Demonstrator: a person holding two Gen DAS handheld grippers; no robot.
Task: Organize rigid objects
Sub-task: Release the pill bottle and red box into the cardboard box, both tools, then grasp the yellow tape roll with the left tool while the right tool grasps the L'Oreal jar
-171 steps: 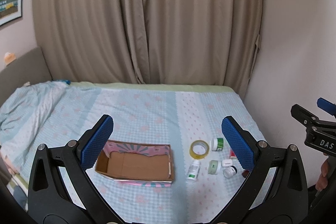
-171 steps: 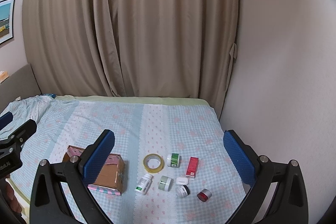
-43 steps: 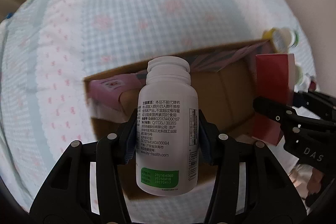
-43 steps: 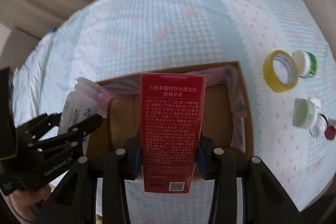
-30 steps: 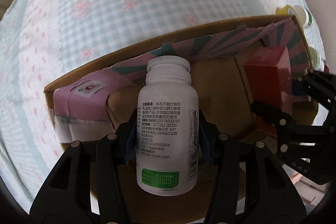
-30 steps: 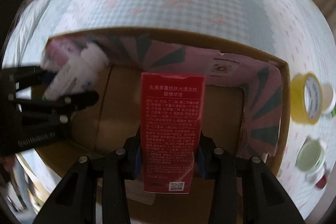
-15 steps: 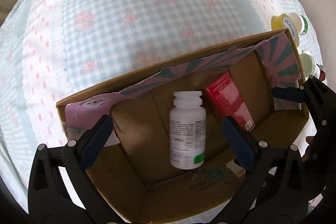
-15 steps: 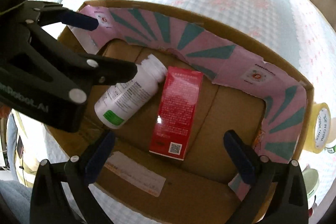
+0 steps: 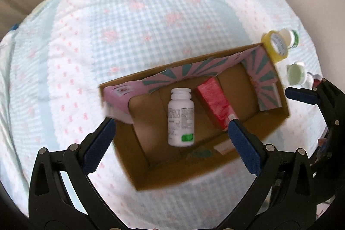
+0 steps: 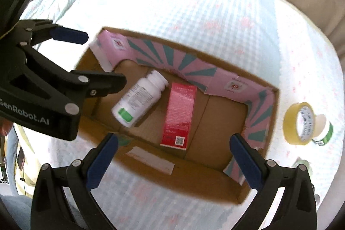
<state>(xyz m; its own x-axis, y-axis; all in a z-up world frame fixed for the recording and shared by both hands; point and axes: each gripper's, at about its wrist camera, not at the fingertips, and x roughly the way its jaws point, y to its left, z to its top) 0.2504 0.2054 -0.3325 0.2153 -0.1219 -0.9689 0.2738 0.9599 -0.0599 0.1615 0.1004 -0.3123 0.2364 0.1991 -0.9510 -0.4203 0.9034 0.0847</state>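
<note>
1. Cardboard box (image 9: 215, 174), open-topped, pink and teal flaps folded inward: we are finding it lying on the checked bedspread (image 9: 133, 21), toward the bed's right side.
2. White pill bottle (image 9: 180, 118): we are seeing it lying flat on the box floor, left of centre. In the left wrist view its long axis is running toward the box's far wall, cap end pointing that way, the green-labelled base pointing toward the near wall.
3. Red carton (image 9: 215, 105): it is lying flat on the box floor, just beside the bottle on its right. Its long axis is running from near wall to far wall, the end with the printed code square pointing toward the near wall.
4. Left gripper (image 9: 170, 139): we are holding it above the box with its jaws spread wide, having just opened, nothing between the pads.
5. Right gripper (image 10: 172, 152): we are likewise holding it above the box, jaws just opened to full spread, pinching nothing.
6. Yellow tape roll (image 10: 298, 123): it is sitting on the bedspread just outside the box's right wall, touching a white jar with a green band (image 10: 323, 128).
7. Pale green jar (image 9: 296, 74): it is standing on the bedspread near the box's right wall.
</note>
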